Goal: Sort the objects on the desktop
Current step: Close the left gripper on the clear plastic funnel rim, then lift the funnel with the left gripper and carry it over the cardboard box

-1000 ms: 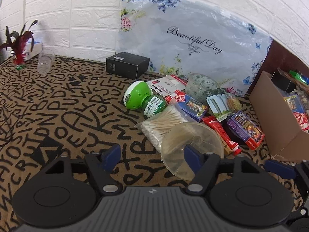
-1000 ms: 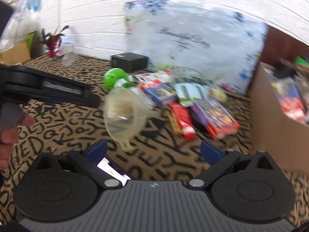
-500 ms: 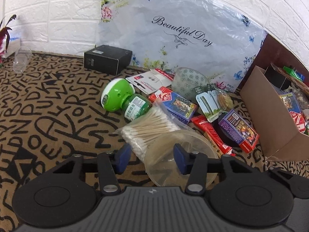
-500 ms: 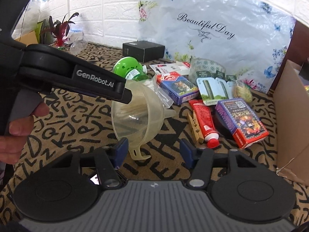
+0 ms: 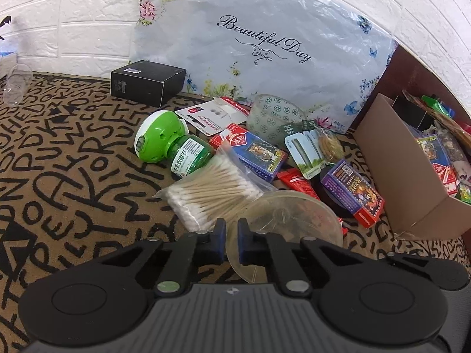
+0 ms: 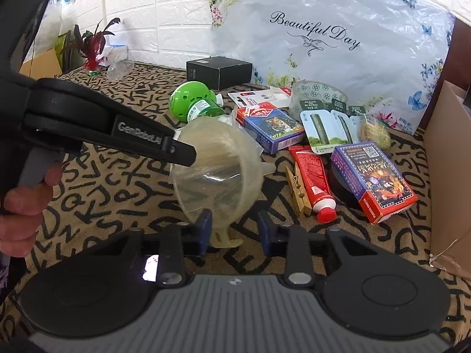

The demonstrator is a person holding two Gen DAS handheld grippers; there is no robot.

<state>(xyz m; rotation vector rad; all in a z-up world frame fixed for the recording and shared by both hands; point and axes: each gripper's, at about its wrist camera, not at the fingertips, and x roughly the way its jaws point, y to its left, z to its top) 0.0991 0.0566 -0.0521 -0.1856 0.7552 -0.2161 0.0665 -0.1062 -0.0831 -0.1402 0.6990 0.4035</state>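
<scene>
A clear plastic funnel (image 5: pixel 288 229) (image 6: pixel 217 173) lies on the patterned table cover in front of a pile of small items. My left gripper (image 5: pixel 232 245) is shut on the funnel's rim; it also shows in the right wrist view (image 6: pixel 179 150) at the funnel's left edge. My right gripper (image 6: pixel 234 232) is partly open, its fingers on either side of the funnel's near rim and tab, not touching. Behind lie a bag of cotton swabs (image 5: pixel 215 194), a green bottle (image 5: pixel 173 150), card boxes (image 6: pixel 374 179) and a red tube (image 6: pixel 313 176).
A cardboard box (image 5: pixel 412 170) holding sorted items stands at the right. A black box (image 5: pixel 147 82) and a flowered plastic bag (image 5: pixel 265 44) are at the back by the white wall. A clear cup (image 5: pixel 16 83) and a red plant (image 6: pixel 94 47) are far left.
My left gripper moved forward and closed on the funnel's rim. My right gripper came in toward the funnel and narrowed its opening around the near rim.
</scene>
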